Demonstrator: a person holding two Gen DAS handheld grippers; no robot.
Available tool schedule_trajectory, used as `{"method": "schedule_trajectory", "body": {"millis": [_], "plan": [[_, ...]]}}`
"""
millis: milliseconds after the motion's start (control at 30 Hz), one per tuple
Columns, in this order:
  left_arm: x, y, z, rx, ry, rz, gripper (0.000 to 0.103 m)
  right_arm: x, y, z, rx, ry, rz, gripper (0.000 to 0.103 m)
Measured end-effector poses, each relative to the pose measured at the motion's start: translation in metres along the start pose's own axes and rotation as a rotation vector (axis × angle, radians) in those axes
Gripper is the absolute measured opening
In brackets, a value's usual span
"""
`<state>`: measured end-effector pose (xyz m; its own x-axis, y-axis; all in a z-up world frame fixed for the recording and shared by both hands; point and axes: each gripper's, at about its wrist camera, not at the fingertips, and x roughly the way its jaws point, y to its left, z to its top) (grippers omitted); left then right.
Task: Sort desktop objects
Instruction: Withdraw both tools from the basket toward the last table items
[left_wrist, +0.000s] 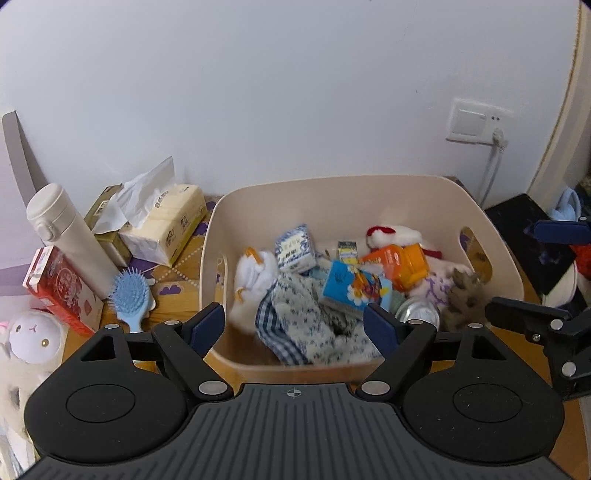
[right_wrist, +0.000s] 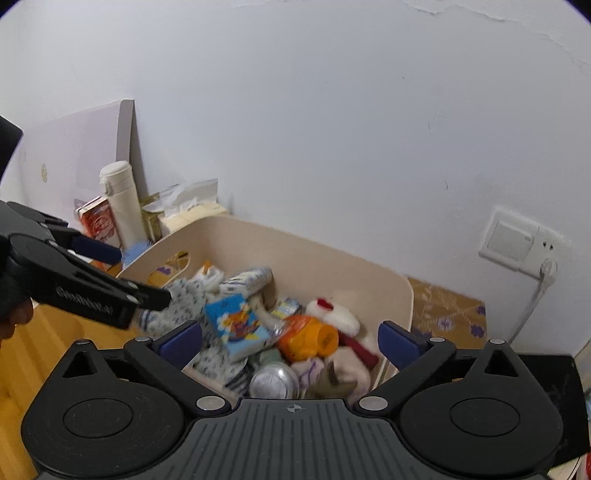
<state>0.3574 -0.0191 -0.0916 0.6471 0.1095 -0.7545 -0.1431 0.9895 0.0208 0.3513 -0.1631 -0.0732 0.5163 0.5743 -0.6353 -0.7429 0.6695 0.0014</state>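
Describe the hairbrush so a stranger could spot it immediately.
Start at the big beige bin against the wall. Left of it, outside, a white bottle stands by a red box. The hairbrush lies in front of them: light blue, oval and bristled.

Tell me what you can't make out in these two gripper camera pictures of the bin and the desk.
- Bin bottom: both views, buried under piled items.
- Silver can: left wrist view, label hidden, only its top shows.
- Print on the red box: left wrist view, too blurred to read.
- White plush toy: left wrist view, cut off by the left edge.
- Blue hairbrush: right wrist view, mostly behind the bin wall.
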Motion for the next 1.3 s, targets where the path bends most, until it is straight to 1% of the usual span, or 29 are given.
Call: {"method": "schedule_trajectory", "body": {"millis": [100, 233, 333, 500, 700, 767, 867, 967, 1033, 1167, 1300], "plan": [[-0.008, 0.001, -0.01, 0.002, 0.007, -0.013, 0.084, -0.007, 0.0, -0.011, 0.01, 0.018, 0.003, 0.103], [-0.013, 0.007, -0.026, -0.036, 0.031, -0.021, 0.084, -0.014, 0.002, -0.031, 0.023, 0.049, -0.005, 0.103], [-0.012, 0.01, -0.04, -0.038, 0.055, -0.024, 0.084, -0.017, 0.001, -0.047, 0.043, 0.077, -0.004, 0.103], [-0.003, 0.013, -0.063, -0.022, 0.125, -0.059, 0.084, -0.011, 0.005, -0.072, 0.056, 0.137, -0.002, 0.103], [0.011, 0.014, -0.084, -0.009, 0.181, -0.058, 0.084, 0.003, 0.018, -0.094, 0.048, 0.198, 0.009, 0.103], [0.016, 0.011, -0.091, 0.006, 0.195, -0.047, 0.084, 0.008, 0.023, -0.099, 0.045, 0.212, 0.02, 0.103], [0.022, 0.005, -0.099, 0.052, 0.202, -0.038, 0.084, 0.018, 0.03, -0.105, 0.031, 0.238, 0.037, 0.103], [0.03, 0.0, -0.105, 0.063, 0.218, -0.044, 0.084, 0.028, 0.035, -0.11, 0.018, 0.267, 0.039, 0.103], [0.038, -0.004, -0.108, 0.075, 0.228, -0.029, 0.084, 0.034, 0.037, -0.112, 0.021, 0.282, 0.044, 0.103], [0.048, -0.014, -0.11, 0.113, 0.206, -0.019, 0.084, 0.044, 0.041, -0.116, 0.027, 0.292, 0.026, 0.103], [0.059, -0.019, -0.108, 0.096, 0.186, -0.008, 0.084, 0.054, 0.043, -0.12, 0.045, 0.287, 0.009, 0.103]]}}
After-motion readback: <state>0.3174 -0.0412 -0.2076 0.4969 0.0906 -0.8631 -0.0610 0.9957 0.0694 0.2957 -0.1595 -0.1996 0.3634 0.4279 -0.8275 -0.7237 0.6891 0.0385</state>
